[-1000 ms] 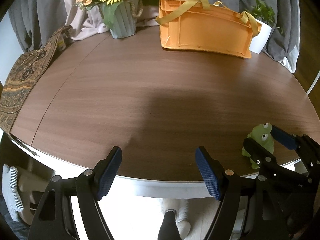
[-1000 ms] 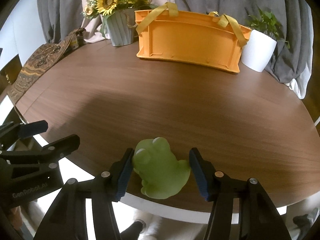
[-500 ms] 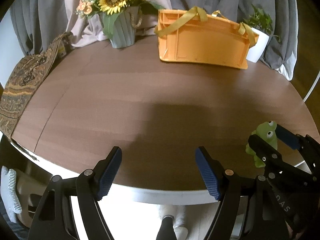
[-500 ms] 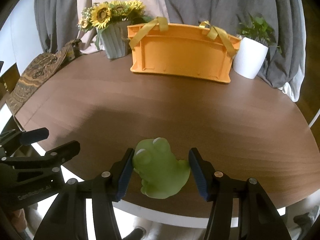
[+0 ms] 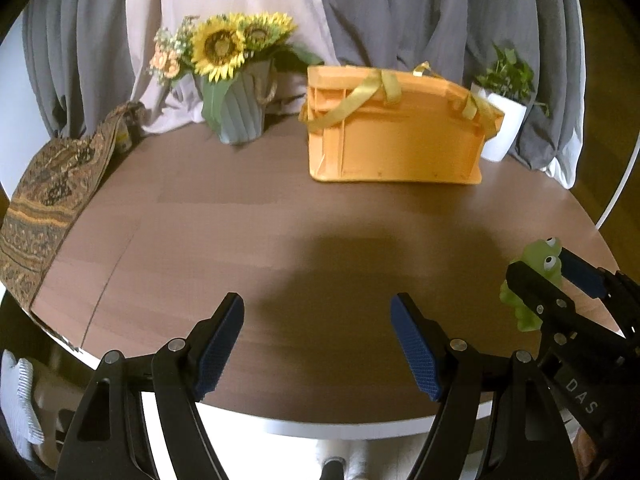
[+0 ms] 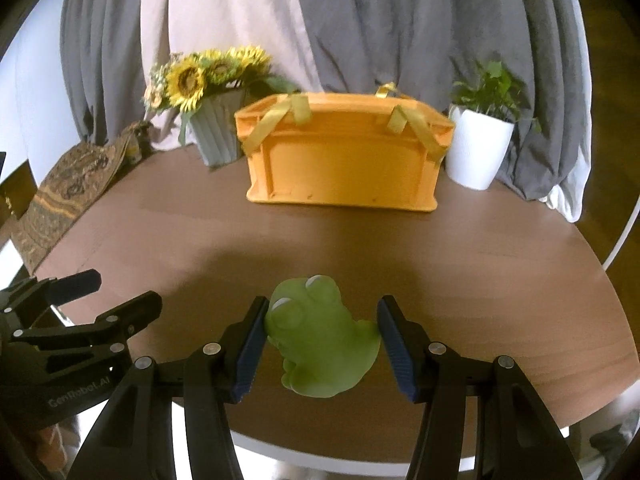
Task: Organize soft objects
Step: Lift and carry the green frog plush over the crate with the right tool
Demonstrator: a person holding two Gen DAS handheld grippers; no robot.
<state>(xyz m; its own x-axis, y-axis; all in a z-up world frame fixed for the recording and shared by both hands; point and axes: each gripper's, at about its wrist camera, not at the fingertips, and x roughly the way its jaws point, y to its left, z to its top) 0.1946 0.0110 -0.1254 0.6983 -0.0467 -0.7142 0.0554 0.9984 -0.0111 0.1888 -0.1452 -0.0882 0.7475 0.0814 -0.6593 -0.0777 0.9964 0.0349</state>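
Observation:
A green soft frog toy (image 6: 322, 340) sits between the blue pads of my right gripper (image 6: 322, 344), which is shut on it and holds it above the near part of the brown table (image 6: 460, 264). The frog also shows at the right of the left wrist view (image 5: 534, 280), between the right gripper's fingers. My left gripper (image 5: 318, 344) is open and empty over the table's near edge. An orange basket (image 6: 340, 160) with yellow strap handles stands at the back of the table, also in the left wrist view (image 5: 394, 136).
A grey vase of sunflowers (image 6: 212, 120) stands left of the basket. A white pot with a green plant (image 6: 478, 148) stands to its right. A patterned cloth (image 5: 52, 188) hangs over the table's left edge. Grey and pale curtains (image 6: 360, 20) hang behind.
Both grippers have risen and tilted up, so the basket and curtains sit lower and fuller in view. The right gripper has lifted the frog with it. The left stays open.

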